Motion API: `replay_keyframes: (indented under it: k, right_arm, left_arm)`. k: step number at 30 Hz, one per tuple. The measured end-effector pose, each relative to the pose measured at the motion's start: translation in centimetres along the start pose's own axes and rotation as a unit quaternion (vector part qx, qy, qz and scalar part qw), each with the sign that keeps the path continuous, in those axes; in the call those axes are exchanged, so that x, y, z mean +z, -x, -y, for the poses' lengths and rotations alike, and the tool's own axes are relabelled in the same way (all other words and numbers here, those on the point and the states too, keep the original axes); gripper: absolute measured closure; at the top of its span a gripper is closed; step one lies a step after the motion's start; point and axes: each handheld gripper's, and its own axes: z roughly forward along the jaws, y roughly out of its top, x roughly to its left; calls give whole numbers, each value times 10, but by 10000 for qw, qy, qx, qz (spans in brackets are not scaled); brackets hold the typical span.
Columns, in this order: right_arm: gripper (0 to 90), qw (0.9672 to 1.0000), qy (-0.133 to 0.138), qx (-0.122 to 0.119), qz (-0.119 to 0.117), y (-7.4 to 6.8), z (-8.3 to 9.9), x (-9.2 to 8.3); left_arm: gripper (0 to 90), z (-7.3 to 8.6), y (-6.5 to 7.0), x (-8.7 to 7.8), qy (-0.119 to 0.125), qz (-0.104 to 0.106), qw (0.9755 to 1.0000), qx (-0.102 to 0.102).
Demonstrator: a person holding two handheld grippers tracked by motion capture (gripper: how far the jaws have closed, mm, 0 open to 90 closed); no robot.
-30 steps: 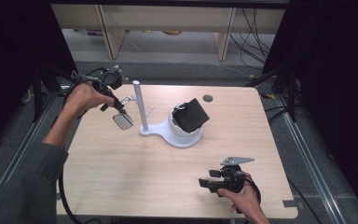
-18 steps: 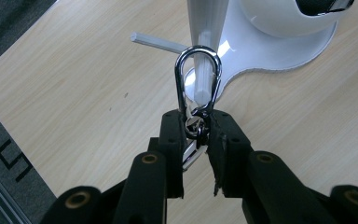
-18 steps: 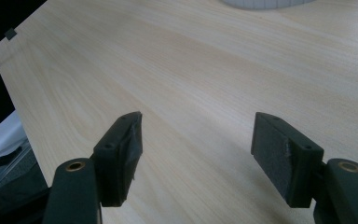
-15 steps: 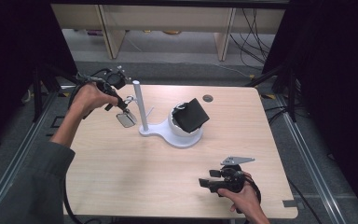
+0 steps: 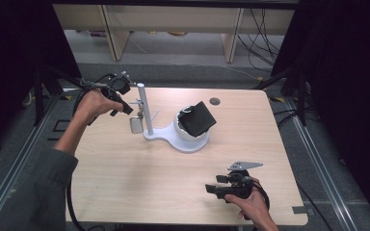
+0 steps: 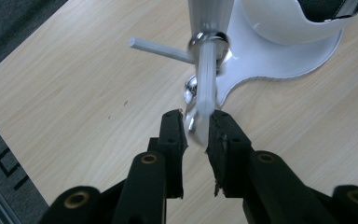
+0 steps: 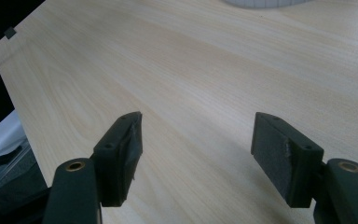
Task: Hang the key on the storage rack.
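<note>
A white stand (image 5: 160, 135) holds an upright post (image 5: 143, 107) with thin side pegs (image 6: 161, 48) and a white cup (image 5: 187, 138) with a black block (image 5: 198, 118) resting in it. My left gripper (image 5: 129, 111) sits just left of the post, shut on a flat silver tag (image 5: 136, 125). In the left gripper view the tag (image 6: 196, 122) is pinched between the jaws (image 6: 196, 128), and its metal ring (image 6: 208, 38) loops a peg at the post. Near the table's front right, my right gripper (image 5: 213, 184) rests open, with bare wood between its jaws (image 7: 196, 140).
The wooden table (image 5: 125, 183) has a round cable hole (image 5: 215, 101) at the back. Its front right corner (image 5: 301, 219) lies close to the right hand. Wooden shelving legs (image 5: 231, 41) and cables stand on the floor behind.
My left gripper has moved a little to the right with the silver tag, bringing it up against the post. The right gripper has stayed still.
</note>
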Motion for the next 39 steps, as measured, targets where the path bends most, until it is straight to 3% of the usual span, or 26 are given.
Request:
replay_keyframes:
  k: [2, 5, 6, 8, 9, 10, 12, 17, 18, 21, 22, 24, 27, 29, 31, 32, 34, 35, 37, 39]
  right_arm:
    - [345, 10000, -4, 31, -32, 0, 0, 1]
    - [345, 9997, 44, -184, 136, 1, 0, -1]
    - [345, 9998, 56, -166, 42, 2, 0, 0]
    - [345, 9998, 35, -171, 134, 1, 0, 0]
    - [345, 10000, 23, 3, 80, -1, 0, 1]
    - [345, 9997, 39, -181, 154, 2, 0, 0]
    - [345, 10000, 19, 30, -49, 0, 0, 1]
    - [345, 9999, 8, 108, -28, -1, 1, 1]
    - [345, 9999, 21, -14, 117, 1, 1, 0]
    - [345, 9999, 43, 99, -19, 0, 1, 1]
    - [344, 10000, 11, -2, 8, 1, 0, 1]
    - [344, 9999, -8, 140, -1, 2, 0, 0]
    - [344, 9999, 63, 56, -67, 3, -1, 1]
    - [343, 10000, 12, 90, -11, 2, -1, 0]
    - [343, 9998, 67, -140, 94, 4, -1, 0]
    - [343, 9998, 80, -148, 114, 4, -1, -1]
    - [343, 10000, 30, 21, 22, 2, -1, 0]
    - [343, 9999, 44, -85, 48, 3, -1, 1]
    - [343, 10000, 18, 15, 3, 1, 0, 1]
    - [343, 10000, 34, -39, 37, 2, -1, 0]
  left_arm:
    - [747, 1, 0, -1, -22, -29, 10000, -20]
    - [736, 3, -1, -3, 20, -44, 10000, -81]
    - [736, 4, -2, -4, -23, -50, 10000, -41]
    - [723, 6, -2, -5, -59, -24, 10000, -39]
    - [715, 6, -1, -6, -37, -11, 10000, -57]
    - [706, 7, -1, -7, -7, -10, 10000, -54]
    - [696, 9, -1, -7, -29, 8, 10000, -32]
    - [639, 13, 5, -9, -2, 120, 9999, -21]
    - [626, 13, 6, -10, 12, 85, 10000, 36]
    - [605, 15, 10, -12, 33, 143, 9998, 107]
    - [601, 16, 13, -13, 43, 147, 9998, 92]
    - [579, 17, 16, -14, -14, 191, 9997, 145]
    - [566, 20, 19, -15, -19, 208, 9995, 221]
    - [554, 23, 21, -15, 24, 223, 9996, 175]
    - [535, 26, 21, -14, 34, 240, 9997, 101]
    - [529, 27, 21, -15, 51, 223, 9996, 175]
    - [520, 30, 22, -16, 141, 263, 9995, 132]
    - [519, 31, 23, -17, 204, 250, 9994, 100]
    - [517, 35, 28, -19, 246, 341, 9991, 33]
    - [506, 39, 30, -20, 253, 406, 9988, 91]
